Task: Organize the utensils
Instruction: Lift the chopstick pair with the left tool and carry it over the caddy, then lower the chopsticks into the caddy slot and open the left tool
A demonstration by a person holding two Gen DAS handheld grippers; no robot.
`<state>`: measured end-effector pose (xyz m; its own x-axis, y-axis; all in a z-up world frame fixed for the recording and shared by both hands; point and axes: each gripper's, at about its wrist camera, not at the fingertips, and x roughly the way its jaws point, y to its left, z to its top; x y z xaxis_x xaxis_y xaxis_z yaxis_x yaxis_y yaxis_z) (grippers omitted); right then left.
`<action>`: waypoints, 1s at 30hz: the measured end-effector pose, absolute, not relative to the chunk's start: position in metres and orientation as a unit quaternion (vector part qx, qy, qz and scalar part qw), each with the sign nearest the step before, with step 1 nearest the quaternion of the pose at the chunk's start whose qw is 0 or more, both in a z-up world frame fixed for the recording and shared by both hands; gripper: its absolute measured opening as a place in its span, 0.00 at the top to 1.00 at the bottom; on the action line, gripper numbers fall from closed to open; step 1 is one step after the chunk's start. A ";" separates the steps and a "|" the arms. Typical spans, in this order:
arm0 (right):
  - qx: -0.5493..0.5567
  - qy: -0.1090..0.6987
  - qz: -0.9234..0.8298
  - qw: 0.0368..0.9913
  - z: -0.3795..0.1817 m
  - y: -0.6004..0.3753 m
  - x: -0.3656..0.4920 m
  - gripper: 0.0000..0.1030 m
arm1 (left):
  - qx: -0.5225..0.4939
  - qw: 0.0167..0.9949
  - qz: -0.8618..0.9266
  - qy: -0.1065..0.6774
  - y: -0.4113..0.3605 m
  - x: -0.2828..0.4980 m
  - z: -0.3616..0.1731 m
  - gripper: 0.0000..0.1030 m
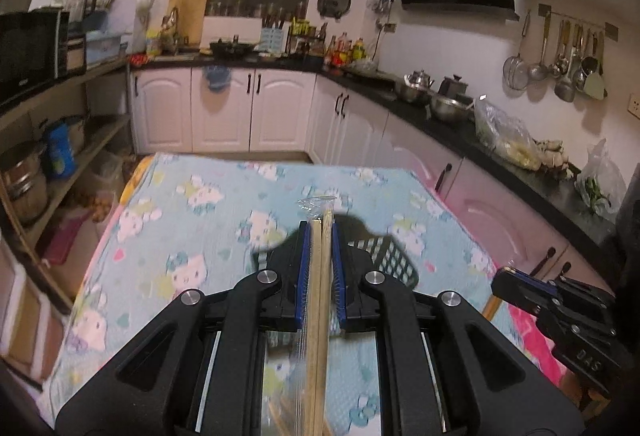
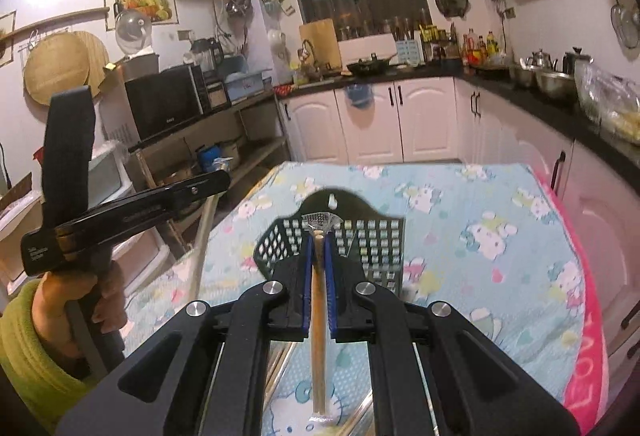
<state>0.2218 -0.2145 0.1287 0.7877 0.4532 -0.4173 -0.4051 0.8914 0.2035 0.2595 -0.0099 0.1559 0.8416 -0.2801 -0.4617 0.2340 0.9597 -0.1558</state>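
Observation:
In the left wrist view, my left gripper [image 1: 322,232] is shut on a pair of wooden chopsticks [image 1: 320,300] in a clear plastic wrapper, whose tip sticks out past the fingers. A black perforated utensil basket [image 1: 390,258] lies on the table just behind and right of it. My right gripper [image 2: 319,242] is shut on another wrapped pair of chopsticks [image 2: 319,320], held above the same basket [image 2: 372,240]. Each gripper shows in the other's view: the right one [image 1: 505,276] at the right, the left one [image 2: 222,178] held by a hand in a green sleeve [image 2: 24,340].
The table wears a light blue cartoon-cat cloth [image 1: 192,220] with a pink cloth [image 2: 592,348] at its right edge. A black counter [image 1: 472,132] with bowls, kettles and bags runs along the right. Open shelves with a microwave [image 2: 166,102] stand on the left.

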 end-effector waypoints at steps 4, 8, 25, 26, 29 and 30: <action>0.055 0.216 0.221 0.950 0.146 -0.221 0.230 0.94 | -0.045 0.964 -0.138 0.221 -0.016 0.274 0.170 0.95; 0.065 0.196 0.217 0.954 0.166 -0.228 0.241 0.94 | -0.055 0.970 -0.140 0.193 -0.019 0.285 0.180 0.95; 0.053 0.133 0.204 0.968 0.212 -0.226 0.284 0.94 | -0.058 0.986 -0.110 0.108 -0.025 0.338 0.193 0.95; 0.053 0.132 0.203 0.969 0.212 -0.226 0.286 0.94 | -0.058 0.987 -0.107 0.101 -0.024 0.339 0.193 0.95; 0.055 0.131 0.198 0.970 0.210 -0.225 0.293 0.94 | -0.062 0.990 -0.100 0.084 -0.023 0.343 0.192 0.95; 0.055 0.132 0.197 0.970 0.208 -0.224 0.296 0.94 | -0.063 0.990 -0.099 0.081 -0.023 0.344 0.191 0.95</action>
